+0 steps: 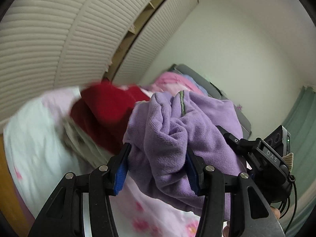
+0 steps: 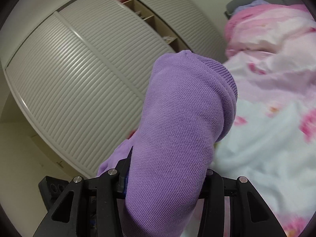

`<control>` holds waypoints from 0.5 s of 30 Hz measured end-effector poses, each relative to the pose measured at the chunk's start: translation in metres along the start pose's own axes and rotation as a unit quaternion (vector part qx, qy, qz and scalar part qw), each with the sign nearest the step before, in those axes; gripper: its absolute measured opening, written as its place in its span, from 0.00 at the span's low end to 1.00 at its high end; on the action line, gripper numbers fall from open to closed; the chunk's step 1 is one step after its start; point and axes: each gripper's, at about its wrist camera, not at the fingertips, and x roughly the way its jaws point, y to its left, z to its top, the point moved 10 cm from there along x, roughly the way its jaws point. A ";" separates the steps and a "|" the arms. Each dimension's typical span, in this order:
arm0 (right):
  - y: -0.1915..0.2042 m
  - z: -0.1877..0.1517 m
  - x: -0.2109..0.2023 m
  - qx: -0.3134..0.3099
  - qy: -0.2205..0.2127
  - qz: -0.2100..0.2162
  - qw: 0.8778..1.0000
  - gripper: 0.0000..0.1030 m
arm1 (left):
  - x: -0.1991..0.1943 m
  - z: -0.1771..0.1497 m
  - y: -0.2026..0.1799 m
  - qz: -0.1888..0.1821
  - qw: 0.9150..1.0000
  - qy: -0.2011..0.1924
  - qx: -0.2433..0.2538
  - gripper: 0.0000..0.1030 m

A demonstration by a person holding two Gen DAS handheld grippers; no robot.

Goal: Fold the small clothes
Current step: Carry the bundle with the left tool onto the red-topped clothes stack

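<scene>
Purple knit garment (image 1: 173, 130) pinched | red cloth (image 1: 102, 110) behind | floral bedding (image 2: 266, 158) beneath

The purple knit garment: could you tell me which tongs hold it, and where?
Both: left tongs pinch bunched purple knit garment; right tongs grip near its ribbed hem.

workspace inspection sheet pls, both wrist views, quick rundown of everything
surface: bed with a white and pink floral cover, rumpled.
job's things: purple knit garment, bunched and held up off the bed by both grippers.
clutter: red garment on a pale folded pile; pink bedding heap beyond.
grippers: left gripper shut on the purple knit garment; right gripper shut on it too.
cables: black cable hanging from the right gripper.
surroundings: white louvered wardrobe doors, one gap showing shelves; plain wall.
</scene>
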 end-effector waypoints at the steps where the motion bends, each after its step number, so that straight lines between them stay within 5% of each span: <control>1: 0.007 0.009 0.017 -0.001 0.006 0.008 1.000 0.44 | 0.001 0.020 0.009 0.007 1.000 -0.011 0.003 0.49; 9: 0.040 0.063 0.112 -0.005 0.022 0.029 0.999 0.44 | 0.034 0.103 0.053 0.042 0.999 -0.031 0.006 0.50; 15: -0.003 0.058 0.174 0.057 0.084 0.009 0.995 0.44 | 0.081 0.096 0.091 0.068 0.998 0.010 -0.008 0.50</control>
